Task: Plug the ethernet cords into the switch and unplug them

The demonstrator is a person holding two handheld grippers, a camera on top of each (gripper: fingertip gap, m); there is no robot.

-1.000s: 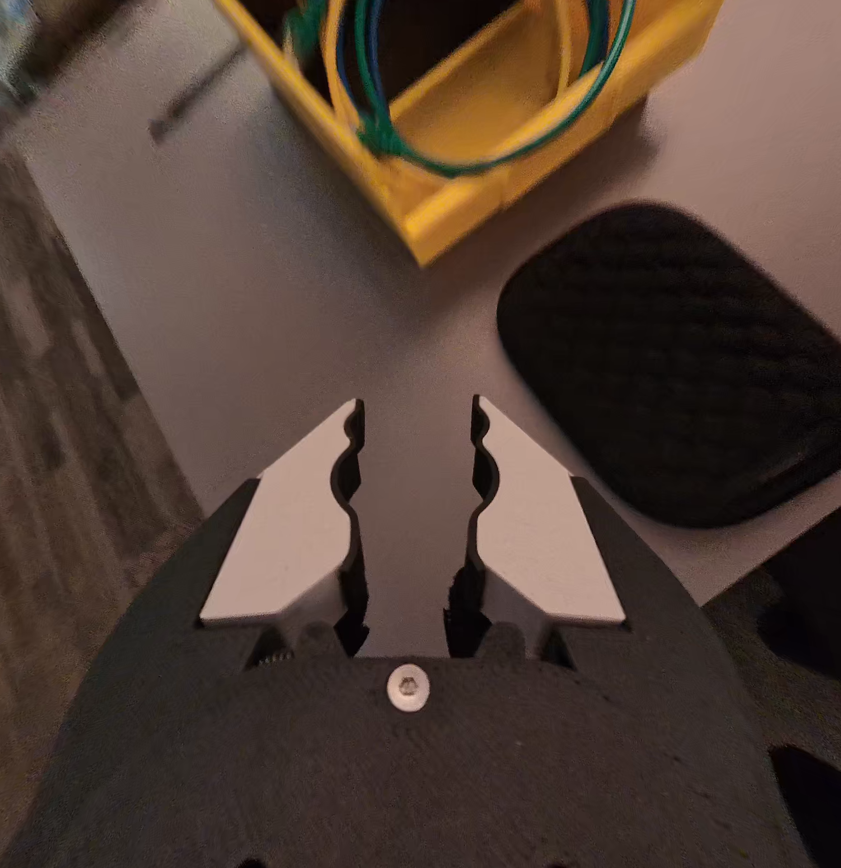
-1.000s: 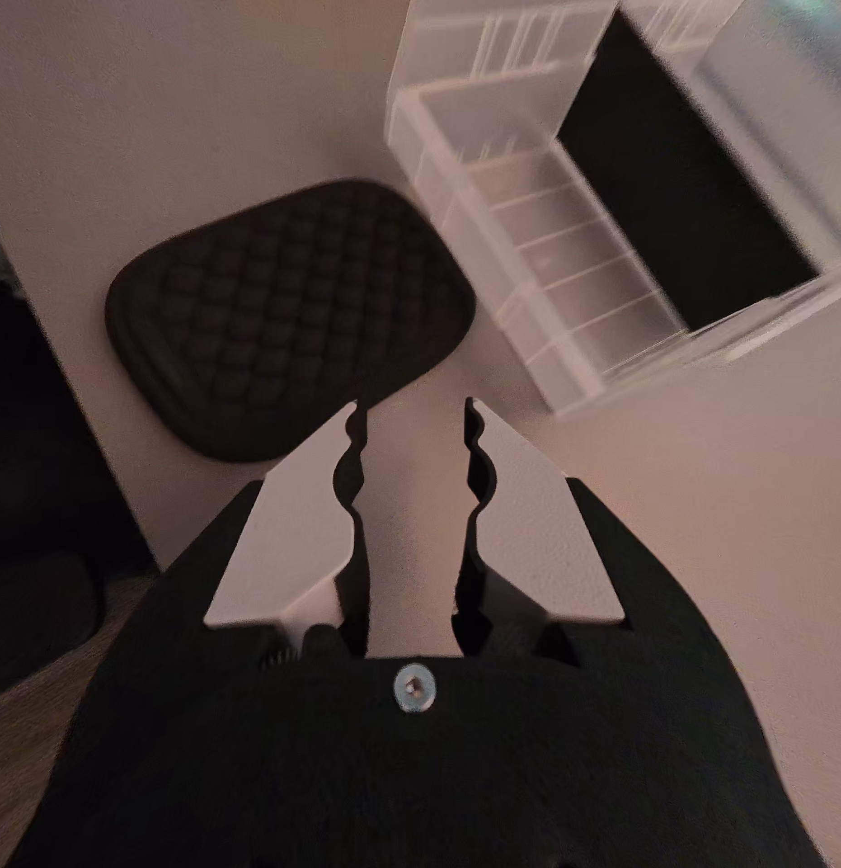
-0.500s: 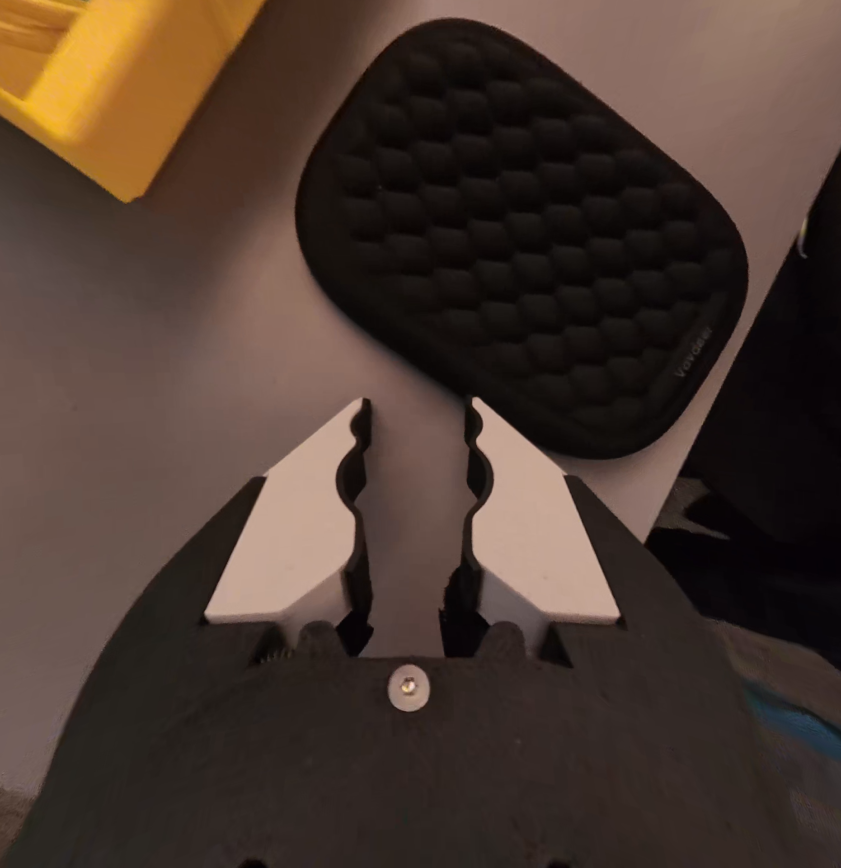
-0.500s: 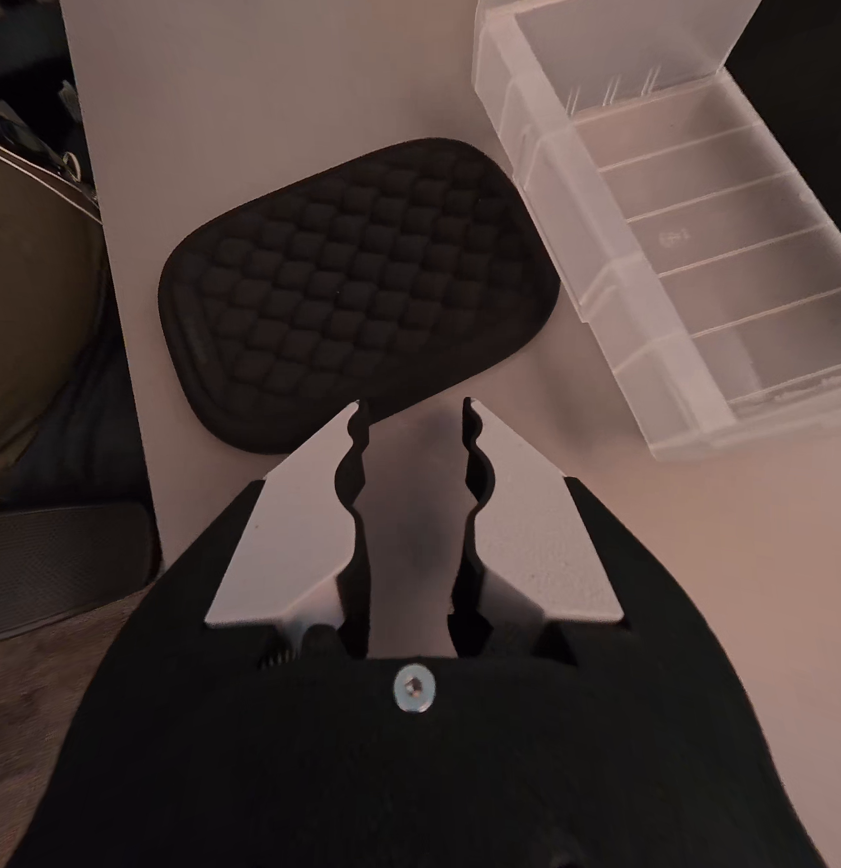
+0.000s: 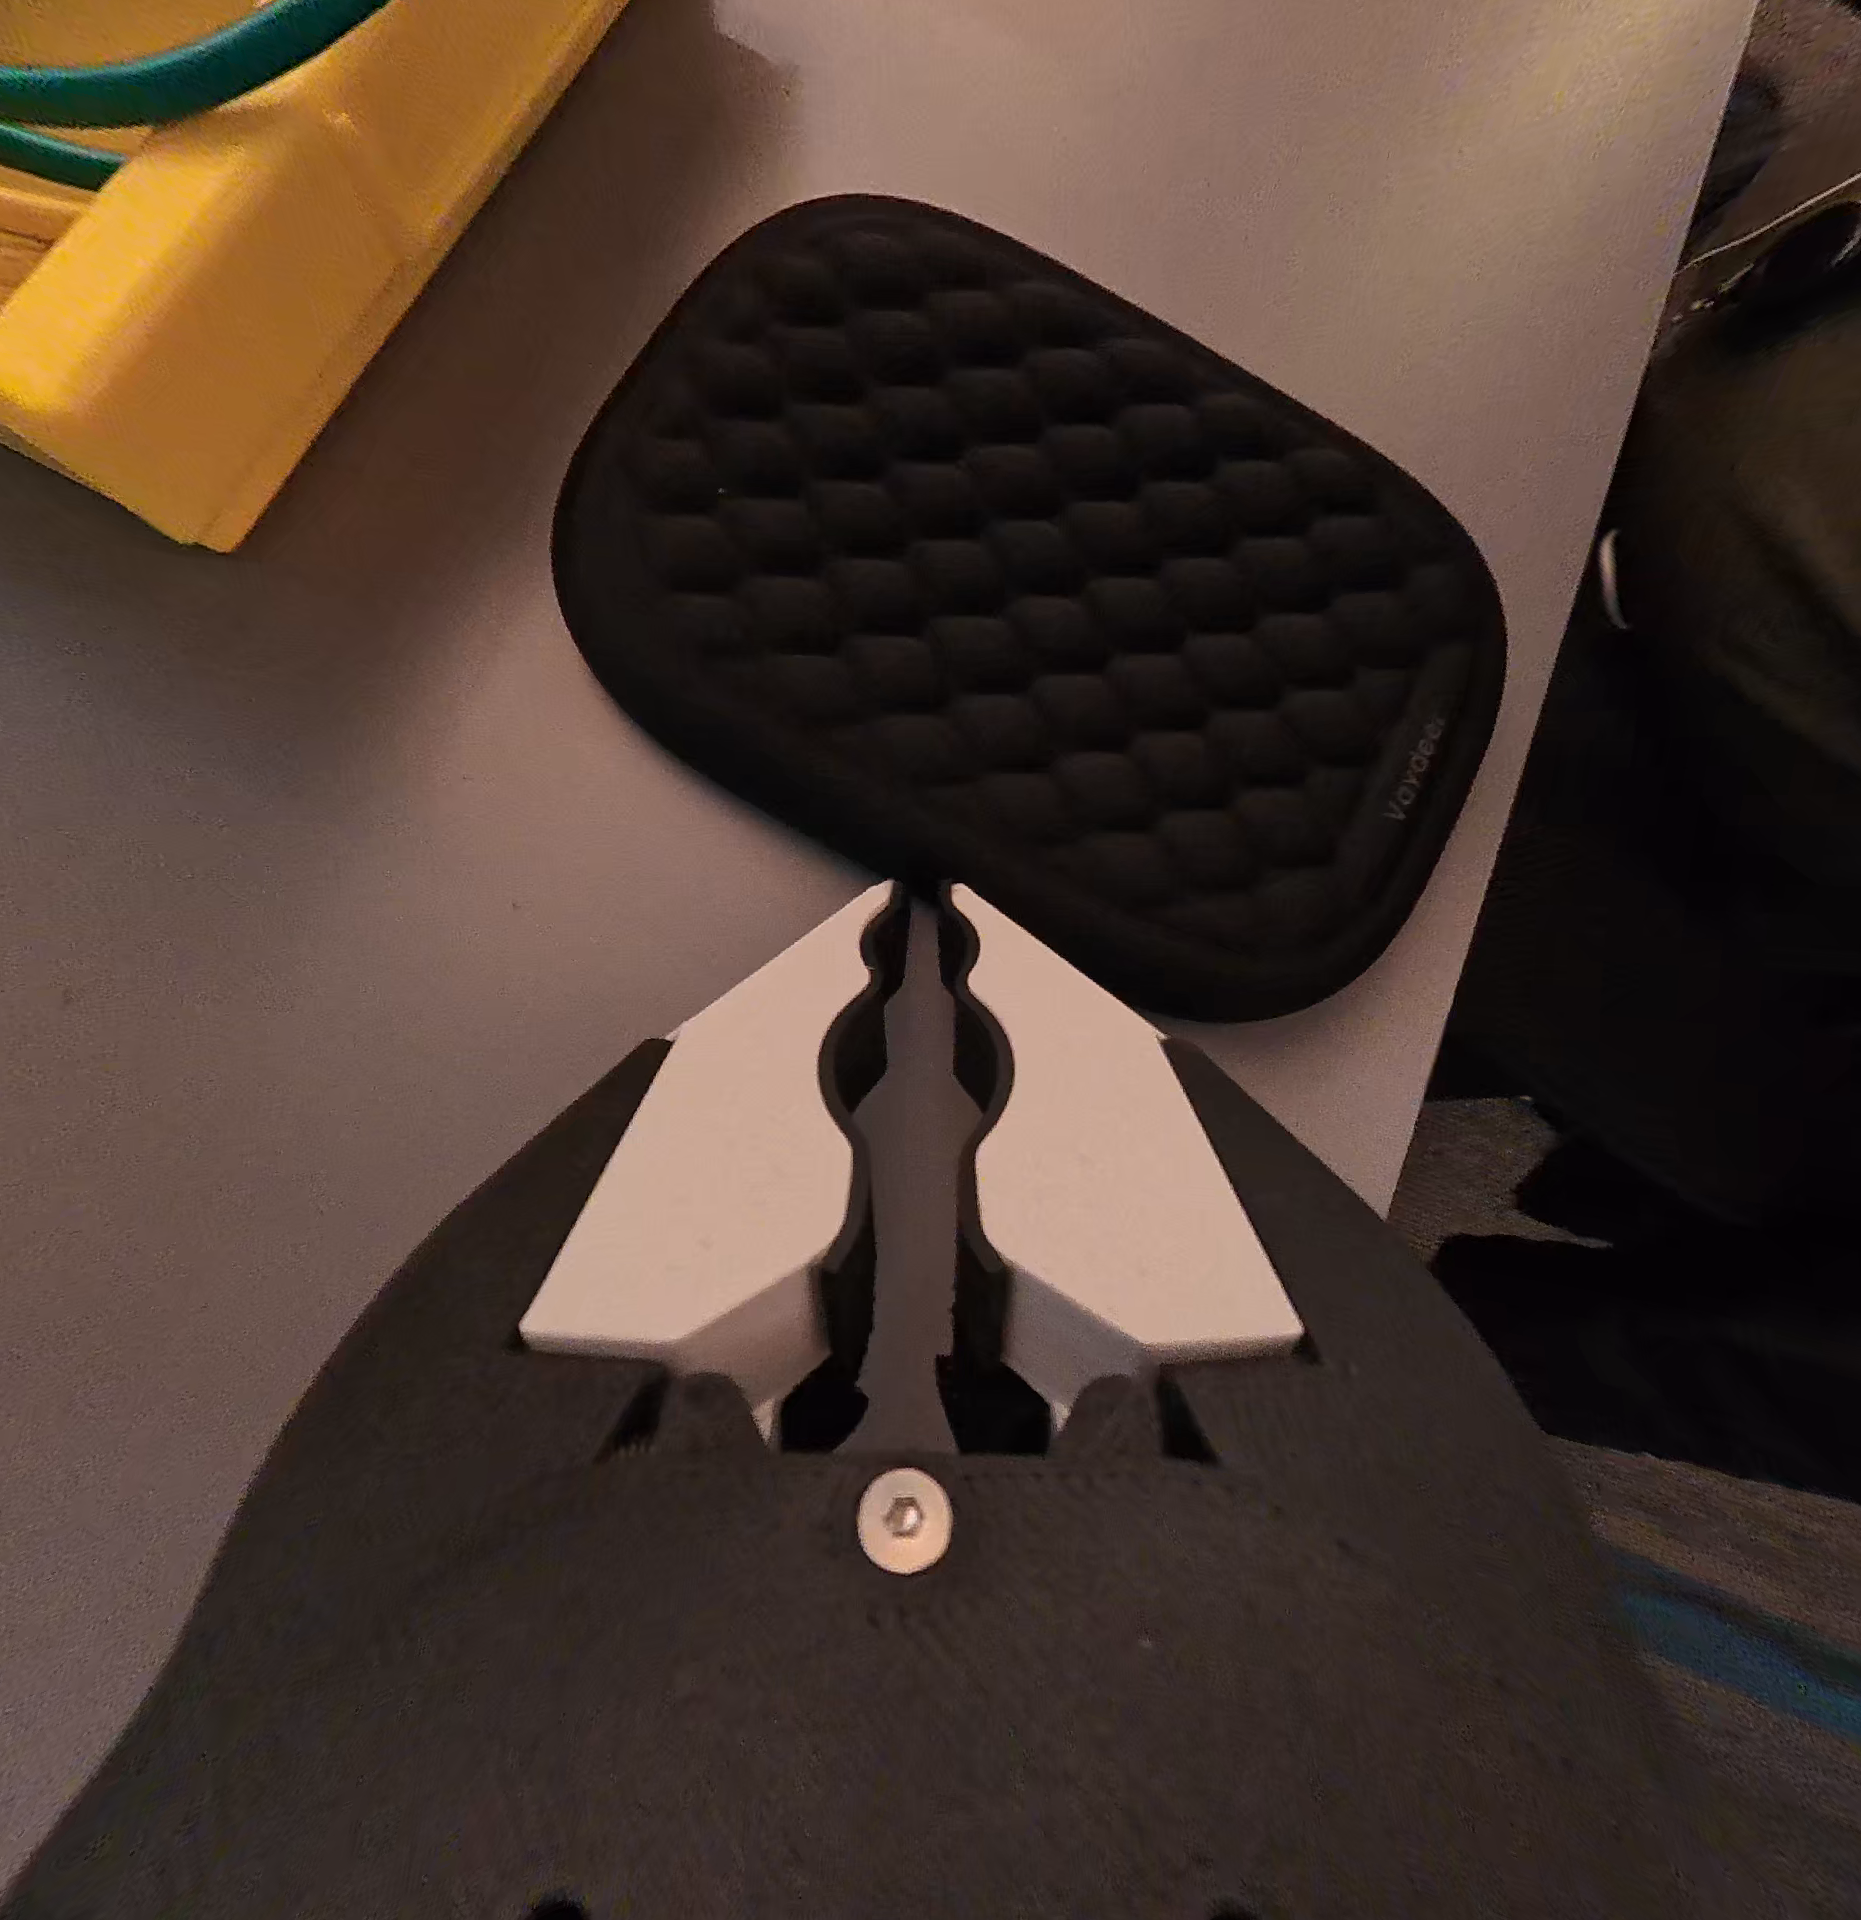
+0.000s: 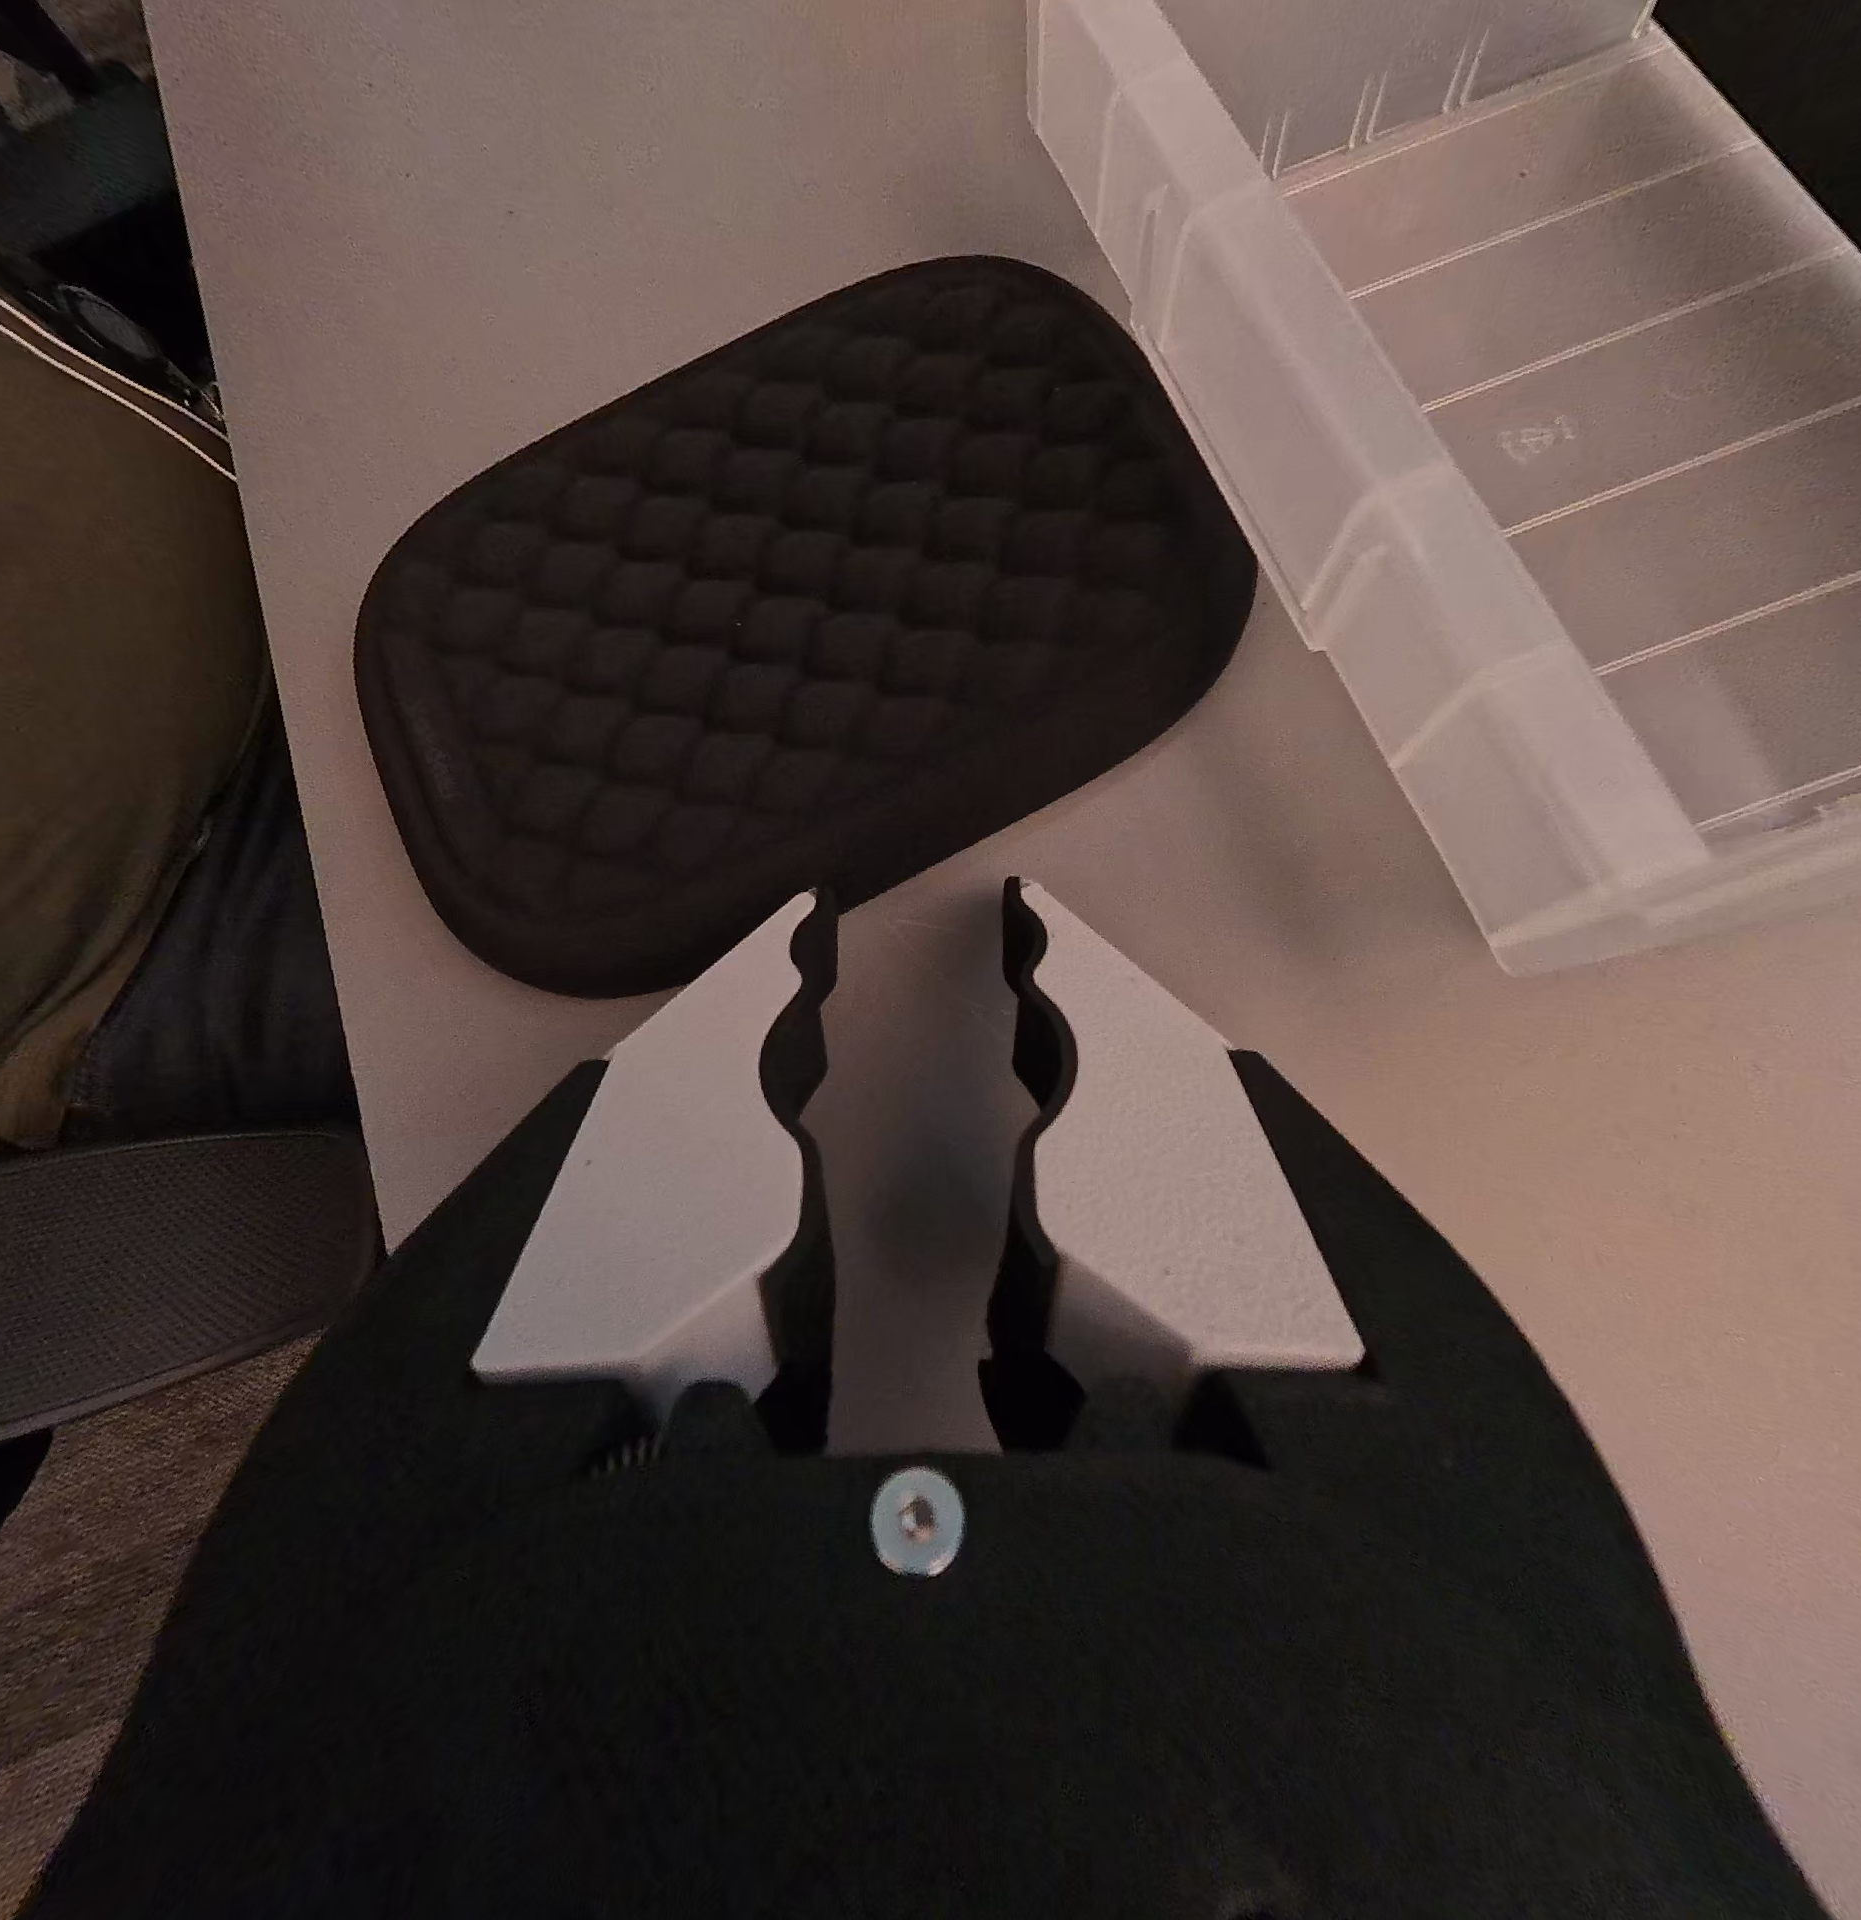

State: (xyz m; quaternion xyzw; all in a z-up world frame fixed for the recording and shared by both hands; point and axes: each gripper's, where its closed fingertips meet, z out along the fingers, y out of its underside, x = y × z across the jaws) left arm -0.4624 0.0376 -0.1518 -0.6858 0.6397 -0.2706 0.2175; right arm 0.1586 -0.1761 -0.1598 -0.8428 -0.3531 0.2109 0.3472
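Note:
Green ethernet cords lie coiled in a yellow bin at the top left of the left wrist view. No switch is in view. My left gripper is shut and empty, with only a thin slit between its fingers. It hovers over the grey table just short of a black quilted pad. My right gripper is open and empty above the table, just short of the same pad.
A clear plastic compartment box lies open to the right of the pad in the right wrist view. The table edge runs close past the pad. Beyond it are dark fabric and a seat. There is about 65 cm between the tips of the two grippers.
My left gripper's fingers have closed from open to nearly touching, and it swung from the yellow bin toward the pad. My right gripper stayed open and swung slightly toward the pad.

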